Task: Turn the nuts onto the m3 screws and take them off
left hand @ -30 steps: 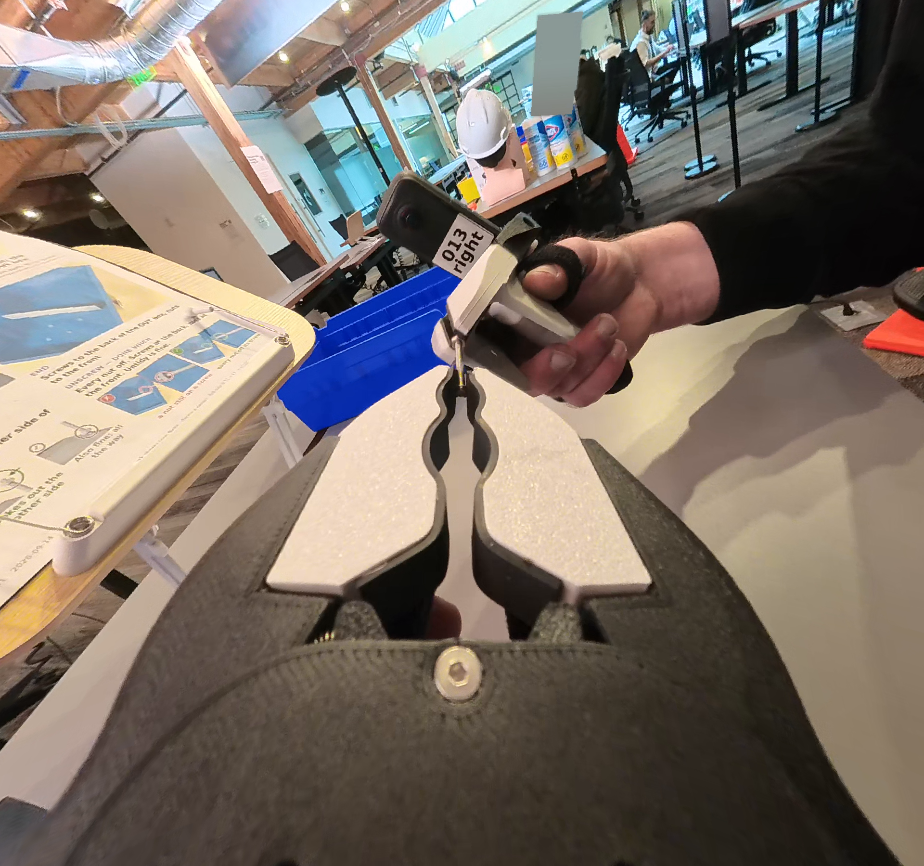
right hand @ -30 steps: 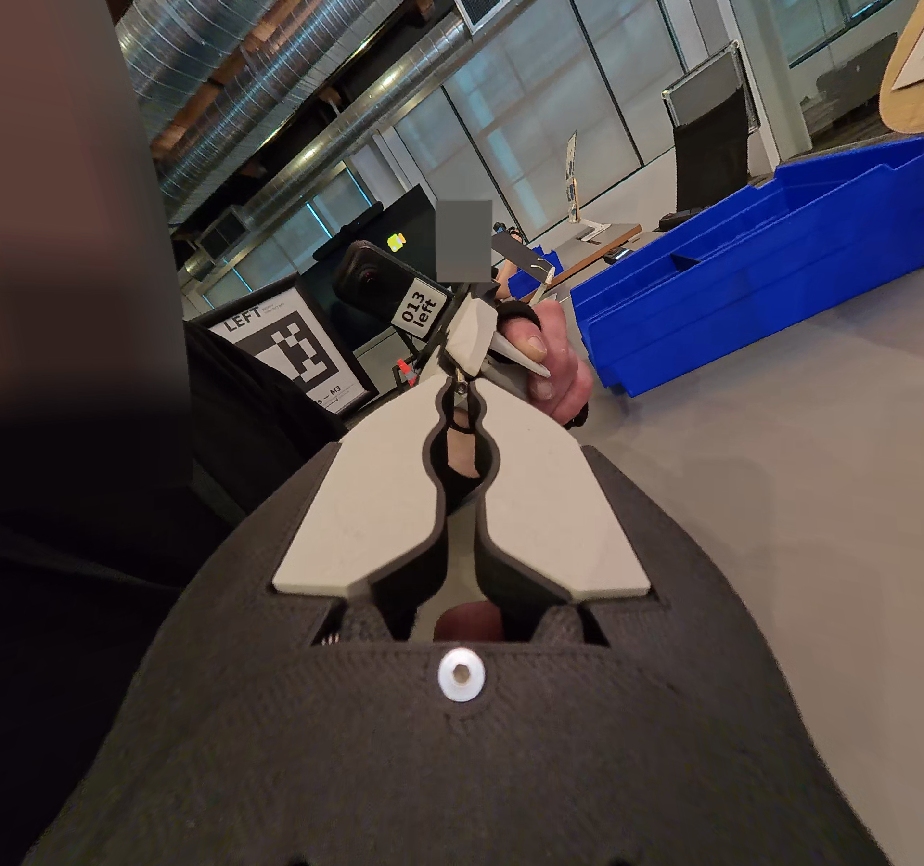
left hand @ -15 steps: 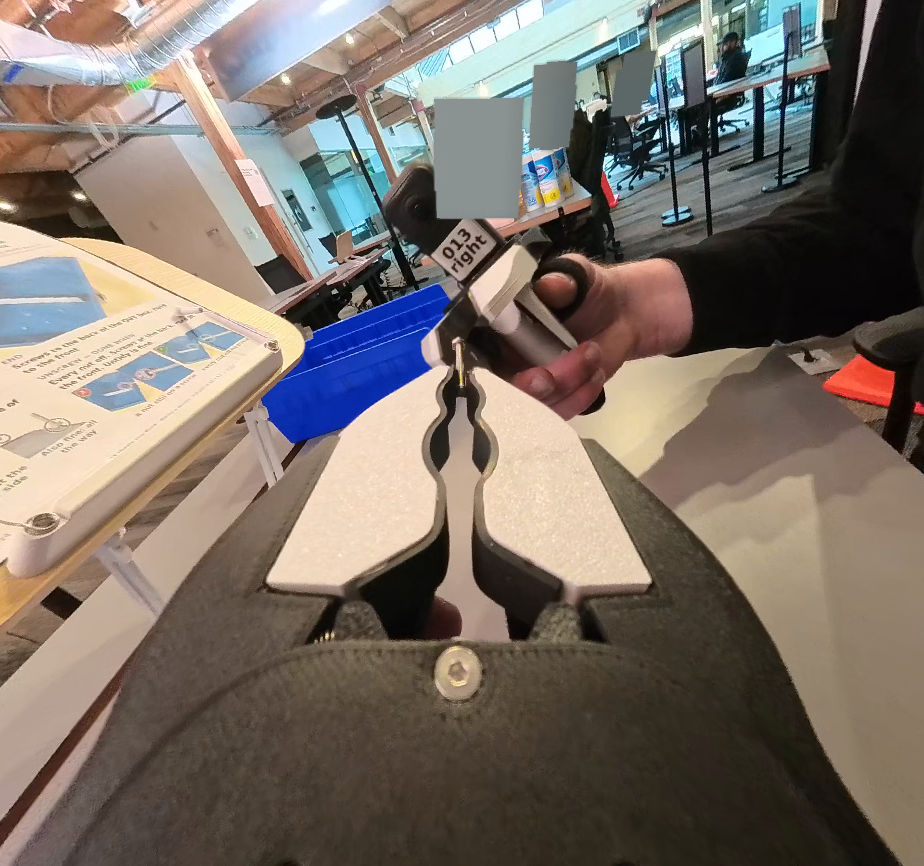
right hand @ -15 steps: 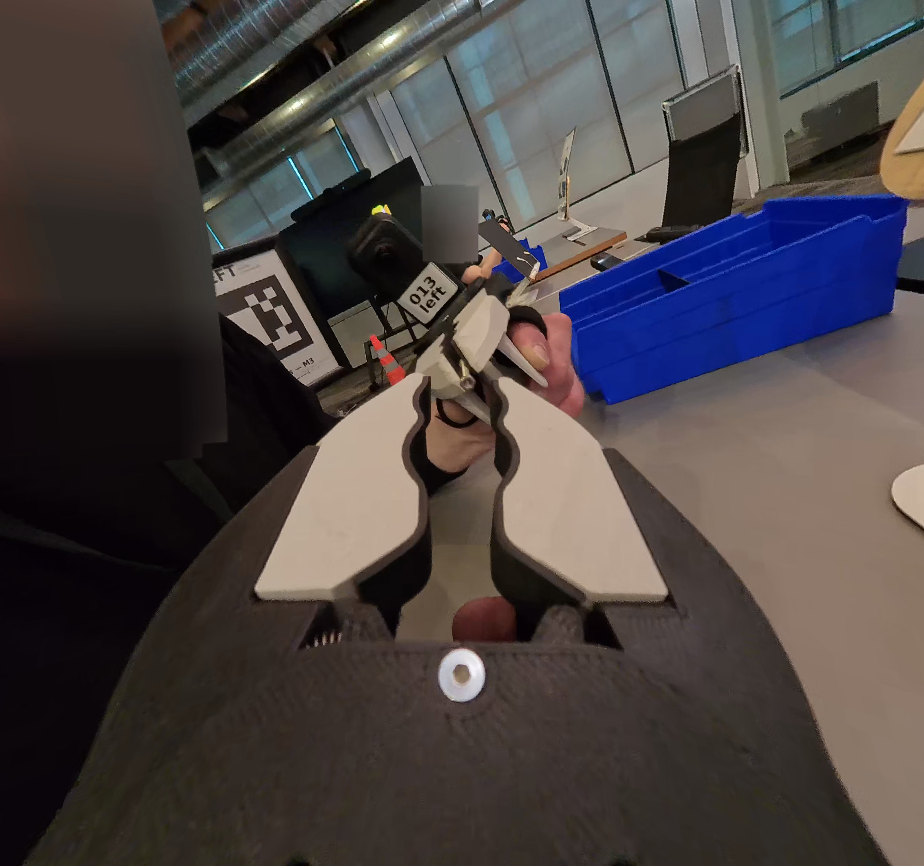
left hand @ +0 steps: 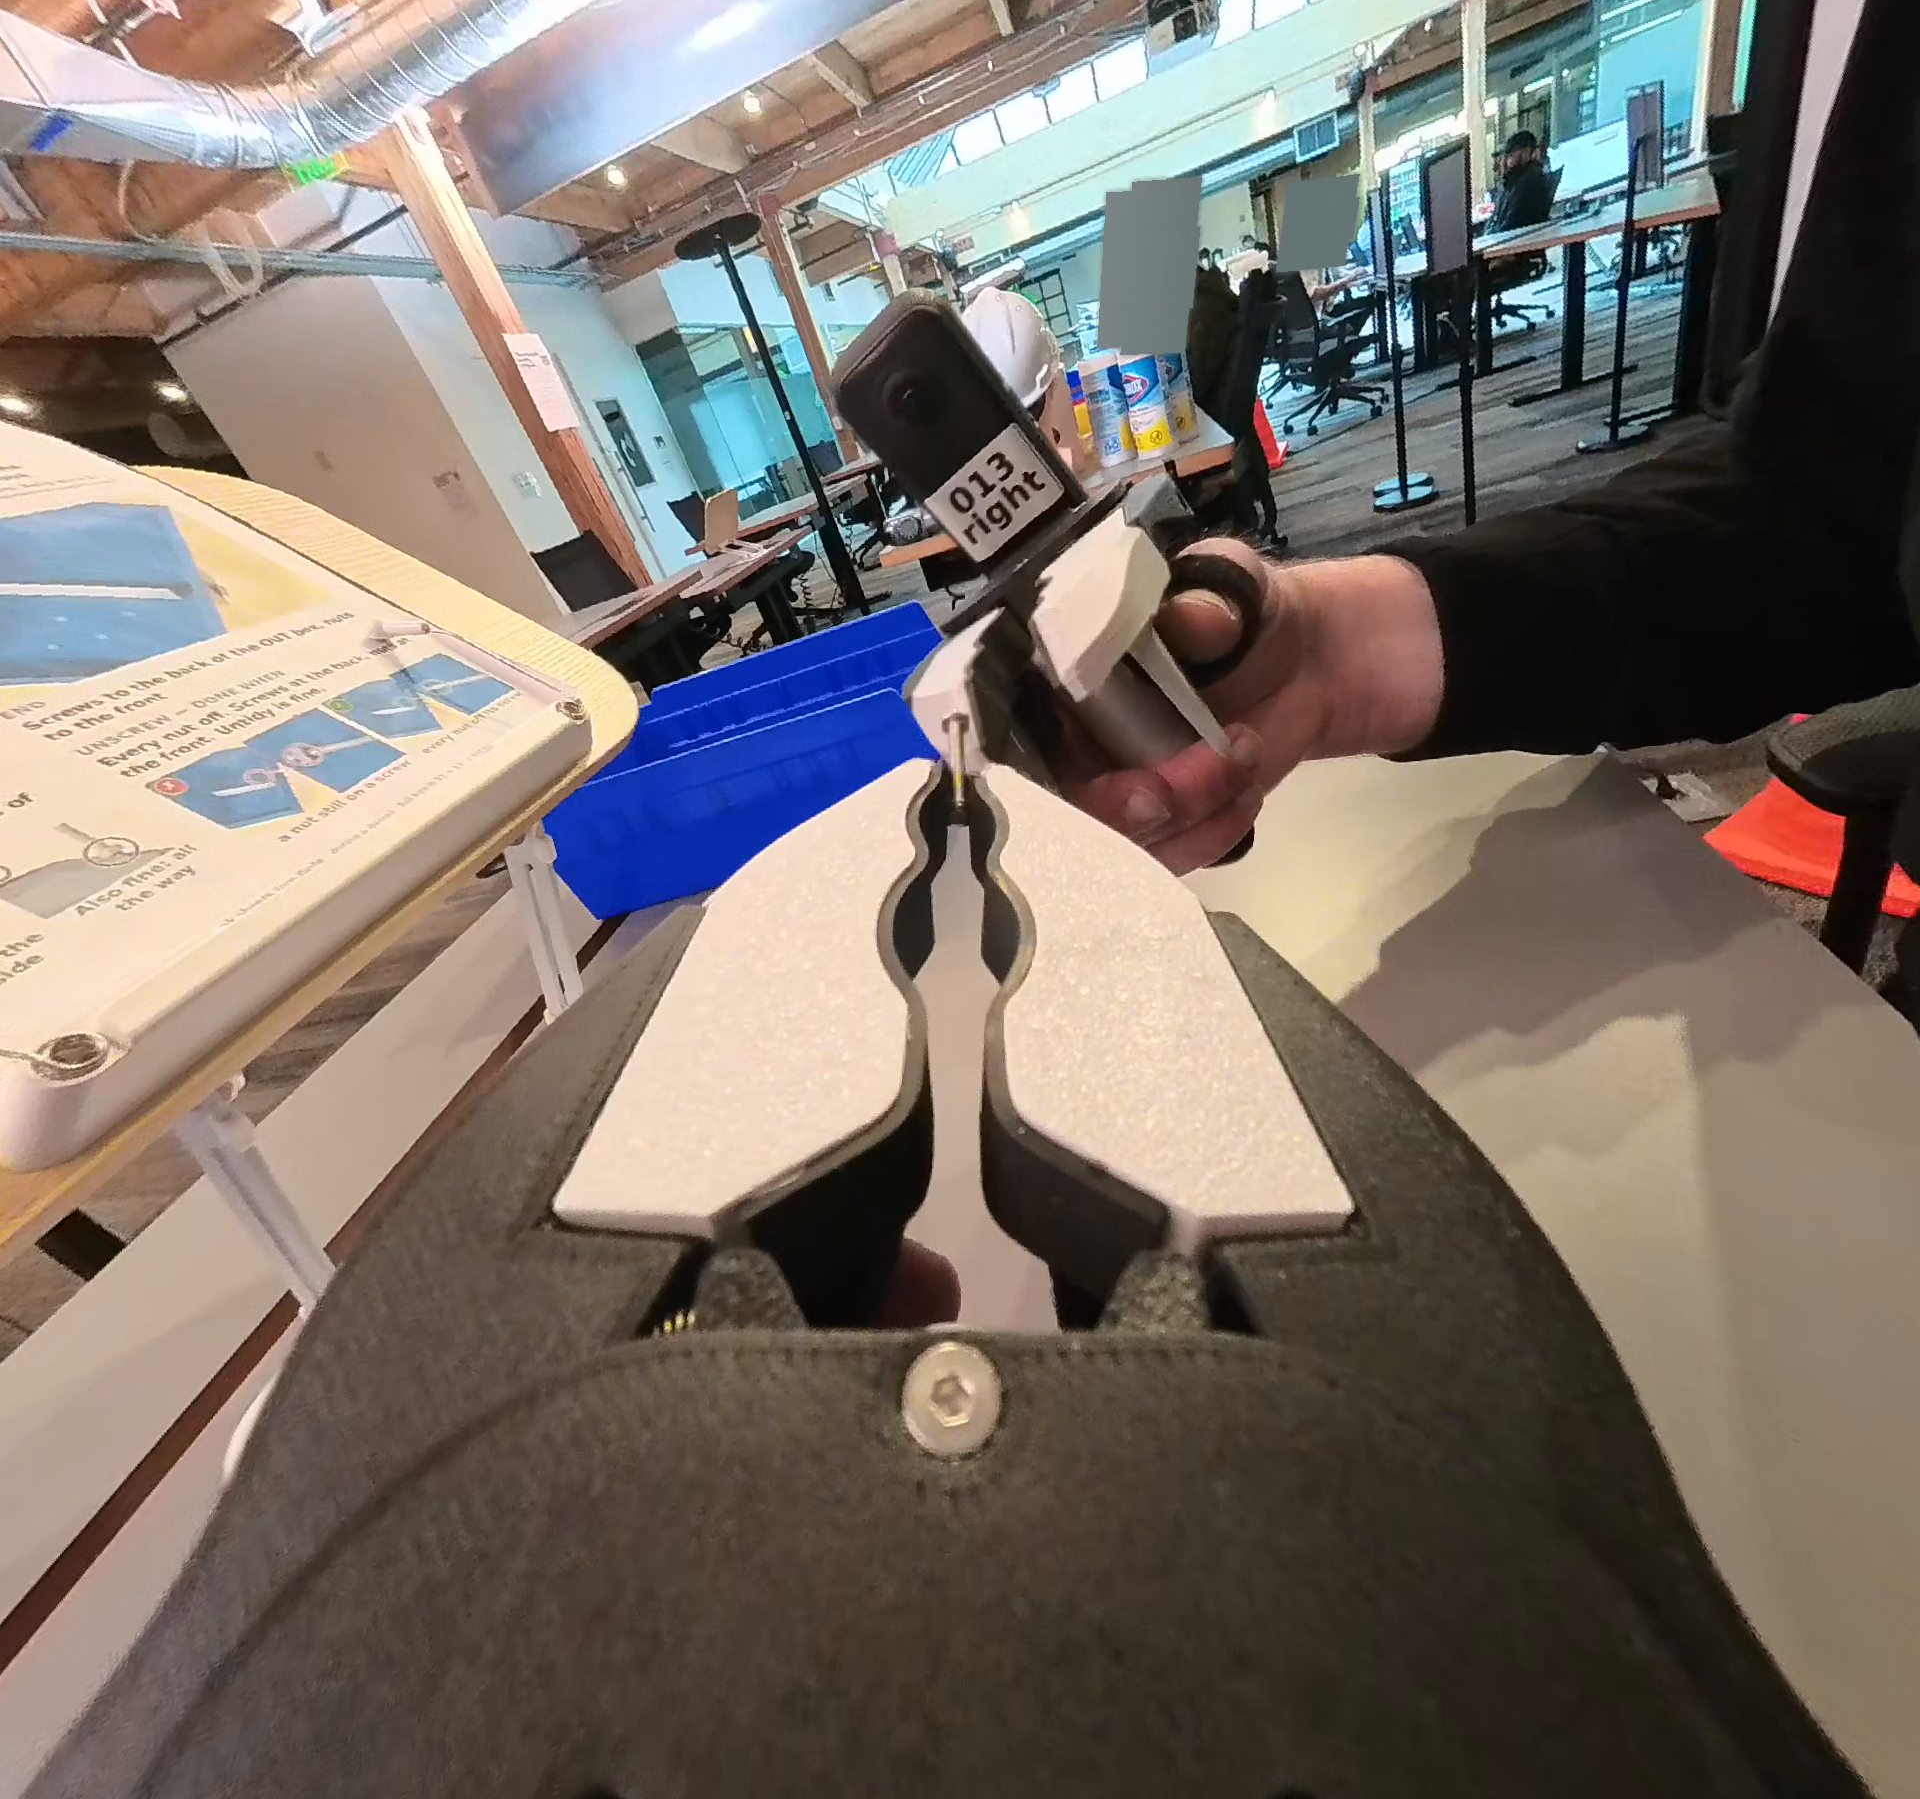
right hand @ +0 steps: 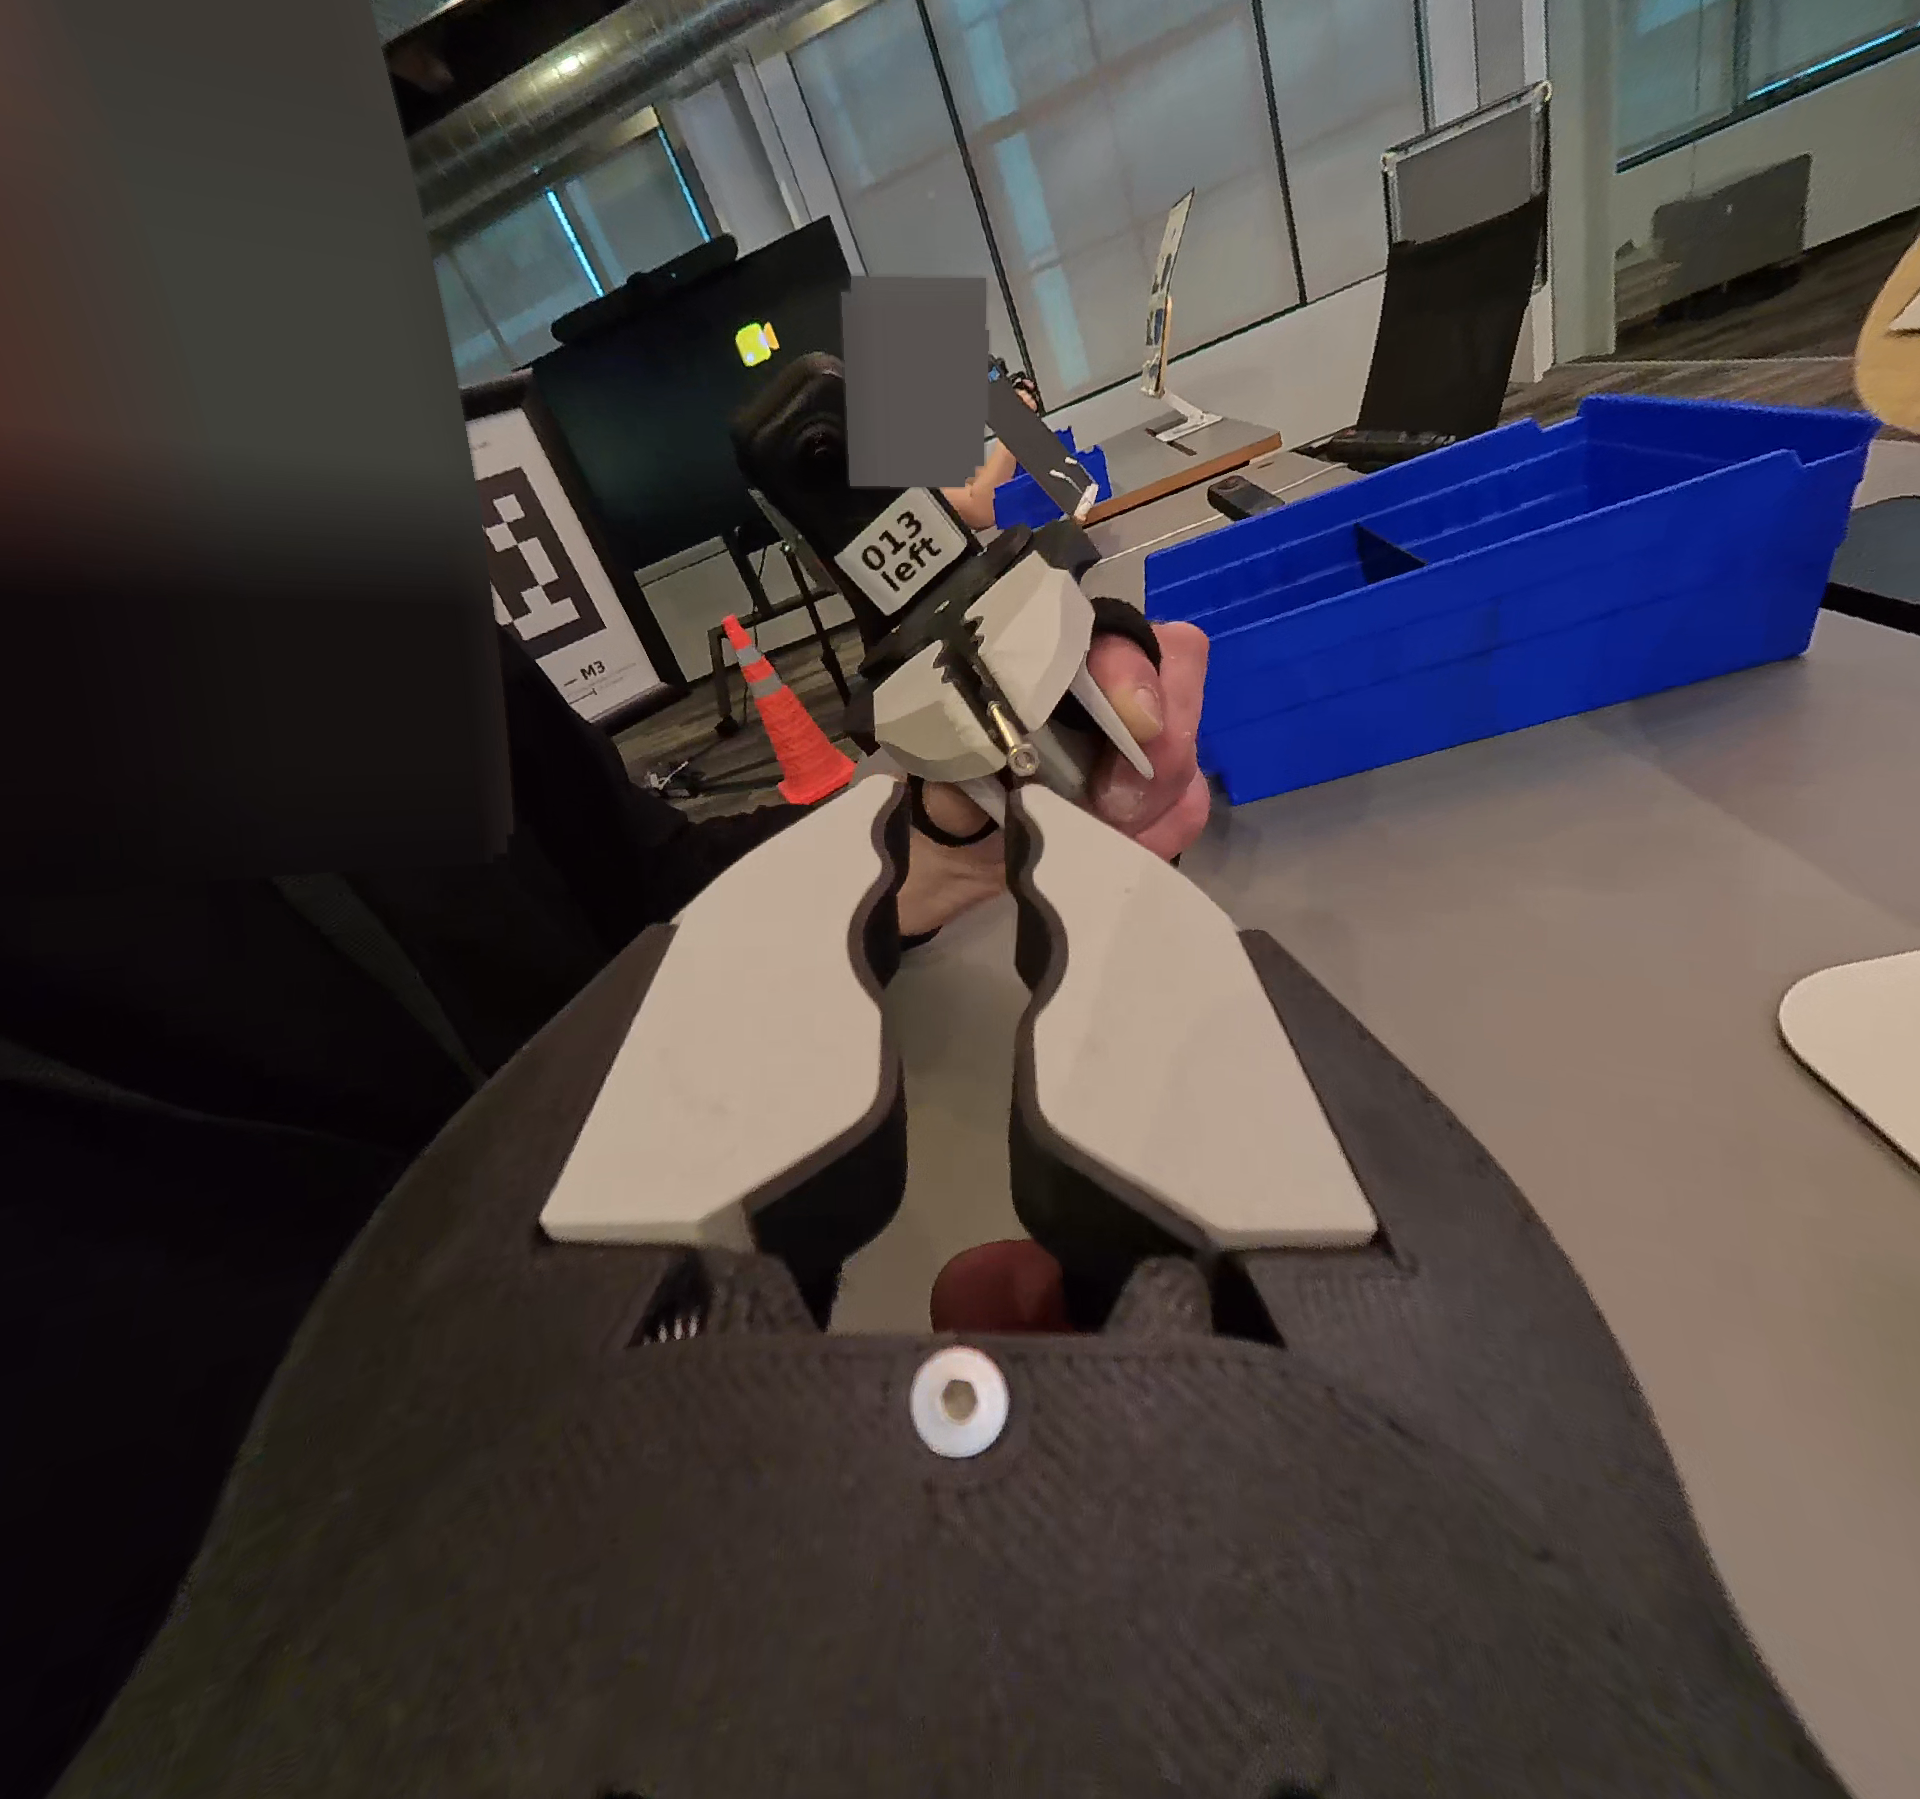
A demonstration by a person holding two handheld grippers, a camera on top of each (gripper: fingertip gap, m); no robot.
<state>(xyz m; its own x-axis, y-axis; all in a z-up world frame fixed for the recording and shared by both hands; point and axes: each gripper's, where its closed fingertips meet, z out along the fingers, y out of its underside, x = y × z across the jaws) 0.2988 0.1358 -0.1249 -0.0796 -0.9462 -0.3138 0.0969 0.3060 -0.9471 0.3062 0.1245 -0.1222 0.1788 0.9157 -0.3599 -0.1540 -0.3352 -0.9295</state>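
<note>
My left gripper is shut on a thin silver M3 screw that sticks out past its tips. In the right wrist view the left gripper is just ahead. The screw pokes towards me with a small silver piece on its free end; I cannot tell if that piece is a nut or the head. My right gripper is open and empty, its tips just below the screw's end. In the left wrist view the right gripper is close behind the screw tip. Both are held above the grey table.
Blue bins stand at the table's far side and also show in the left wrist view. An instruction board on a stand is at the left. A white pad lies at the right edge. An orange cone is on the floor.
My right gripper, shut around the screw's end a second ago, has opened and let go. My left gripper still holds the screw and has tilted a little.
</note>
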